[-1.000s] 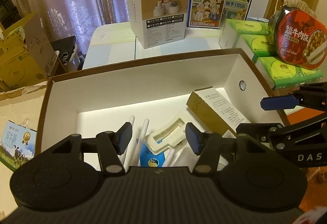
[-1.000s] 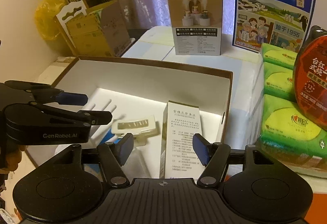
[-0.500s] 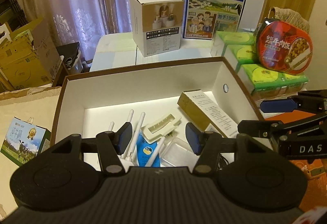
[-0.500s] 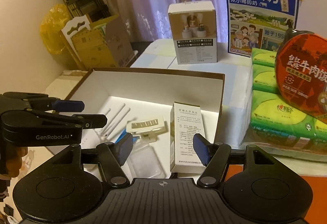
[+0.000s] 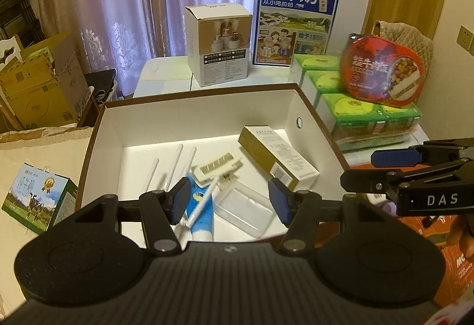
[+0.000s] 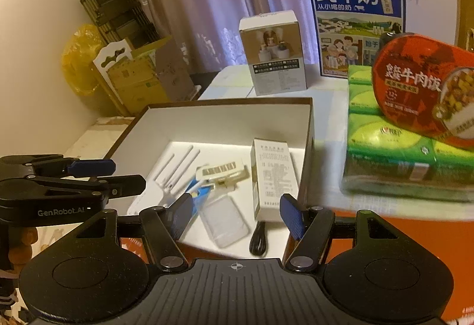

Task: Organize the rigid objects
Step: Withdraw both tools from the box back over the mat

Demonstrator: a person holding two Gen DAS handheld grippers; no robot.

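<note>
A brown-rimmed white box [image 5: 189,114] [image 6: 225,117] holds a gold-and-white carton [image 5: 275,159] [image 6: 274,177], a cream clip [image 5: 216,168] [image 6: 220,172], a white router with antennas [image 5: 171,165] [image 6: 174,168], a blue tube [image 5: 201,209], a clear plastic case [image 5: 246,206] [image 6: 223,221] and a black cable [image 6: 259,239]. My left gripper [image 5: 231,200] is open and empty above the box's near edge. My right gripper [image 6: 237,215] is open and empty, also at the near edge. Each gripper shows in the other's view: the right [image 5: 414,168], the left [image 6: 74,179].
Behind the box stand a white product box [image 5: 219,43] and a blue milk carton [image 5: 296,25]. Green tissue packs [image 5: 367,108] with a red meal bowl [image 5: 385,70] on top lie to the right. A small milk box [image 5: 38,197] and cardboard boxes [image 5: 38,85] are at the left.
Both grippers have pulled back and up from the box, still open and empty. More of the box's contents show now. The contents have not moved.
</note>
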